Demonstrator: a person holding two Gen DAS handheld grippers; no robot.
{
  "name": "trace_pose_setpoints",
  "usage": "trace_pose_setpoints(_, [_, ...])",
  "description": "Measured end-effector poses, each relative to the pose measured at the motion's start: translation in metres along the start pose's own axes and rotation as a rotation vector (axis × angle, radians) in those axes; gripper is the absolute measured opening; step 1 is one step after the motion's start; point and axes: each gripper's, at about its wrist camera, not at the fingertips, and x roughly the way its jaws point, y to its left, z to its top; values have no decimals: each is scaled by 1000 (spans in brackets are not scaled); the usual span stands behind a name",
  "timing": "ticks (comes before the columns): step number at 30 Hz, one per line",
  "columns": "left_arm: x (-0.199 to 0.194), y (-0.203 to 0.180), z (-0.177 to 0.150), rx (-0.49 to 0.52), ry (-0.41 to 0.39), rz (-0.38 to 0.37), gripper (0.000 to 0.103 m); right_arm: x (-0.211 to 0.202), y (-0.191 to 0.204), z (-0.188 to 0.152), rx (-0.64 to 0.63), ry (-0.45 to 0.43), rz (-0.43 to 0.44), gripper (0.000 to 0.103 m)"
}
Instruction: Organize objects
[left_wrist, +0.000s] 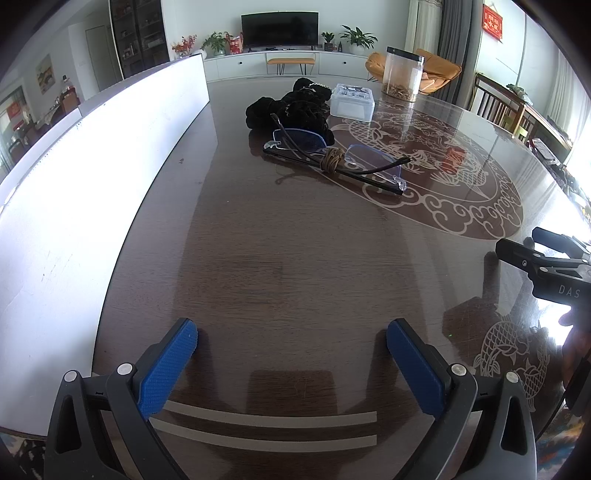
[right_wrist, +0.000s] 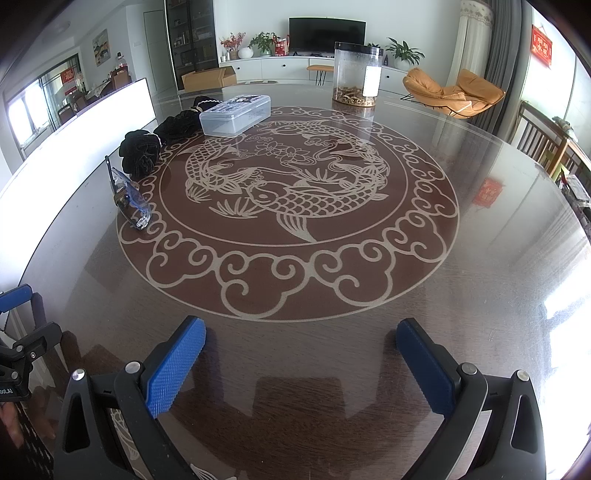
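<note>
1. While nothing is gripped yet: left gripper (left_wrist: 291, 347) and right gripper (right_wrist: 301, 343) hovering low over the table (right_wrist: 295, 295), jaws spread wide, empty.
2. Eyeglasses (left_wrist: 334, 160), beside the black scrunchies (left_wrist: 291, 110), near the clear plastic box (left_wrist: 352, 101).
3. Next, likely: reaching forward to the eyeglasses, closing gently on the thin frame.
</note>
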Motion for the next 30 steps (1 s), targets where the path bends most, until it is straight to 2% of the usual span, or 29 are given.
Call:
trace_pose_setpoints(10, [-2, 6, -2, 17, 19, -14, 103, 0, 0, 2, 1, 5, 2, 103])
trace_pose_setpoints(13, [-3, 10, -5, 16, 24, -14, 103, 2, 3, 8, -39, 57, 36, 103])
trace_pose_setpoints(14, [-4, 12, -5, 16, 22, -14, 103, 2, 10, 12, -86, 70, 92, 103])
trace_pose_setpoints(17, [-3, 12, -6, 16, 18, -13, 103, -6, 32, 21, -184, 6, 144, 103])
trace_pose_setpoints(20, [-3, 13, -6, 15, 12, -12, 103, 0, 64, 42, -294, -19, 206, 103])
trace_pose_setpoints(24, [-4, 13, -7, 16, 5, -12, 103, 26, 110, 79, -415, -12, 297, 103])
trace_pose_setpoints(28, [-5, 13, -7, 16, 1, -12, 103, 51, 145, 102, -468, 4, 325, 102])
trace_pose_setpoints(29, [-5, 13, -7, 16, 0, -12, 103, 56, 151, 105, -468, 7, 330, 94])
trace_pose_setpoints(30, [-5, 13, -7, 16, -2, -12, 103, 59, 154, 107, -465, 9, 339, 71])
